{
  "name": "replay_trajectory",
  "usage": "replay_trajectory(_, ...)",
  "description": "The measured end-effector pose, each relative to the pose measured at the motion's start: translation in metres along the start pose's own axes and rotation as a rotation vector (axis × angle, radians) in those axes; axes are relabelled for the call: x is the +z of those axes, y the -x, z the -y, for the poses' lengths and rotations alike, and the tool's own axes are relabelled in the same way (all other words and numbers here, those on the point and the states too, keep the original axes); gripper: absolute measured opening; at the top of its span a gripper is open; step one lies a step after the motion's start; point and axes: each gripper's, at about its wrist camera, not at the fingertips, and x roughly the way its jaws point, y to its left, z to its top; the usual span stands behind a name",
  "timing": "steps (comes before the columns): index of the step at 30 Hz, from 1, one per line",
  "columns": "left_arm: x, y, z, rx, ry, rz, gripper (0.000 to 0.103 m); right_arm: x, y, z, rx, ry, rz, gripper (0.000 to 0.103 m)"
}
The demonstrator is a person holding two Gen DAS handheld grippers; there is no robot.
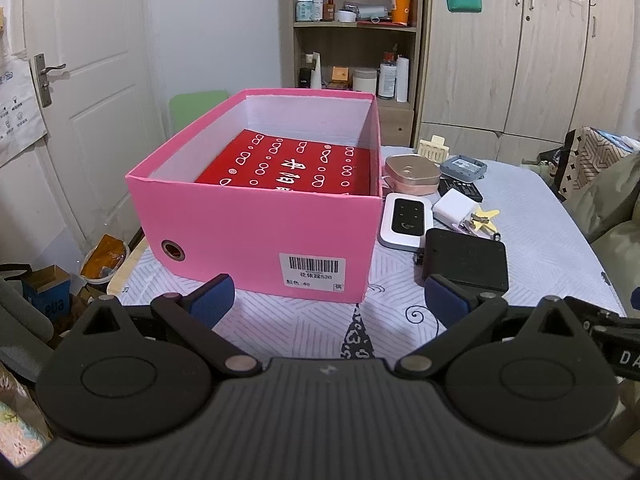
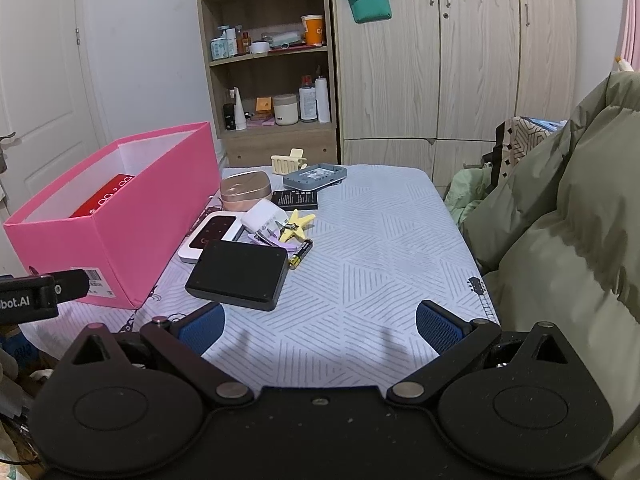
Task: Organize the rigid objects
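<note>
Pink box [image 1: 256, 240] on the table [image 2: 380, 260], open-topped, a red printed item [image 1: 288, 168] flat on its floor. Loose rigid pieces cluster just beside the box's right wall: black square case [image 2: 240, 276] nearest, white-and-black device [image 2: 210, 236] touching the box side, white charger [image 2: 262, 216], yellow star clip [image 2: 296, 224], battery [image 2: 301, 254], rose-gold case [image 2: 245, 190], grey case [image 2: 314, 178], cream hair claw [image 2: 288, 162] farthest back. Left gripper [image 1: 326, 300] hovers before the box's front wall, jaws released, nothing between them. Right gripper [image 2: 320, 324] hangs over bare cloth on the near side of the cluster, jaws likewise spread and empty. Likely step: first pick. Advise the right gripper take the black square case, approaching low across its narrower span, since it overlaps neighbours; lift clear before swinging over the box rim.
</note>
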Motion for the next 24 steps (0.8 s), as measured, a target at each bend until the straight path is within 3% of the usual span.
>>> replay_trajectory(8, 0.015, 0.002, -0.006, -0.106, -0.046, -0.031, 0.103, 0.003, 0.001, 0.002, 0.069, 0.015, 0.046, 0.103)
replay_trajectory(14, 0.038, 0.006, -0.011, -0.226, -0.157, -0.051, 0.103, 0.008, 0.003, 0.008, 0.283, 0.085, 0.220, 0.103)
replay_trajectory(17, 0.051, 0.006, -0.017, -0.317, -0.210, -0.091, 0.103, 0.020, -0.008, 0.014, 0.364, 0.075, 0.193, 0.103)
replay_trajectory(20, 0.065, -0.003, -0.033, -0.438, -0.166, -0.172, 0.103, 0.033, -0.024, 0.014, 0.431, 0.111, 0.120, 0.103)
replay_trajectory(22, 0.071, -0.009, -0.040, -0.441, -0.181, -0.197, 0.102, 0.038, -0.031, 0.010, 0.441, 0.151, 0.090, 0.103)
replay_trajectory(24, 0.074, -0.012, -0.045, -0.386, -0.227, -0.171, 0.102, 0.040, -0.039, 0.004, 0.438, 0.204, 0.062, 0.103)
